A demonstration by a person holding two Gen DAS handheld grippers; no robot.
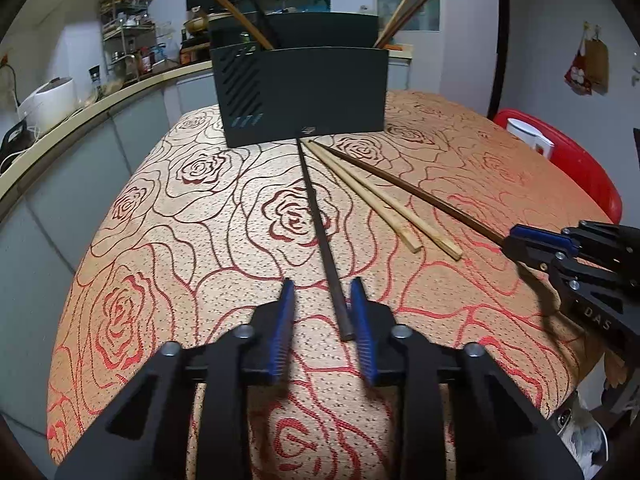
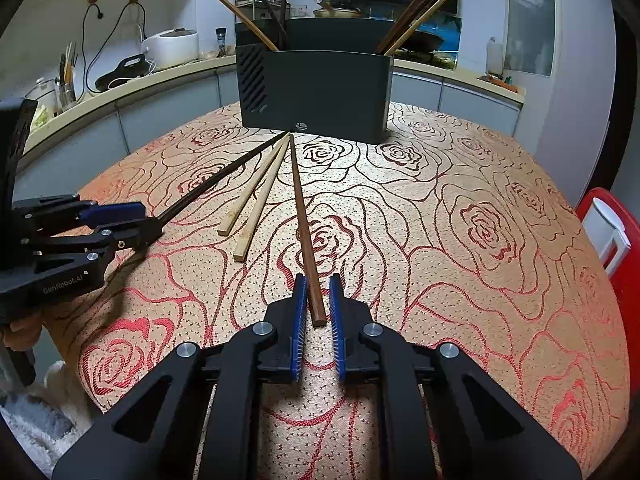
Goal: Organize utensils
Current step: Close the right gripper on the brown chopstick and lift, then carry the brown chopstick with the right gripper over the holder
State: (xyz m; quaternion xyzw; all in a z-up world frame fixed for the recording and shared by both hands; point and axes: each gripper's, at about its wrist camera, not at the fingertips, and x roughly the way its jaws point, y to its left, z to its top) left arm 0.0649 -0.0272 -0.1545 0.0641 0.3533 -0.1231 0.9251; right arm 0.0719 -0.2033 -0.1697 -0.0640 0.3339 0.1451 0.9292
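Observation:
A dark grey utensil holder (image 1: 304,92) stands at the far side of the table, also in the right wrist view (image 2: 316,92), with several chopsticks in it. Four chopsticks lie fanned on the rose-patterned cloth. My left gripper (image 1: 323,286) is open around the near end of a dark brown chopstick (image 1: 318,220), which rests against its right pad. My right gripper (image 2: 318,280) is open around the near end of a reddish-brown chopstick (image 2: 302,208), not clamped. Two light bamboo chopsticks (image 1: 372,196) lie between them, and show in the right wrist view (image 2: 256,196).
A red stool (image 1: 568,160) with a white container stands at the table's right. A kitchen counter (image 2: 120,92) with a rice cooker and appliances runs behind the table. The table edge curves close on both sides.

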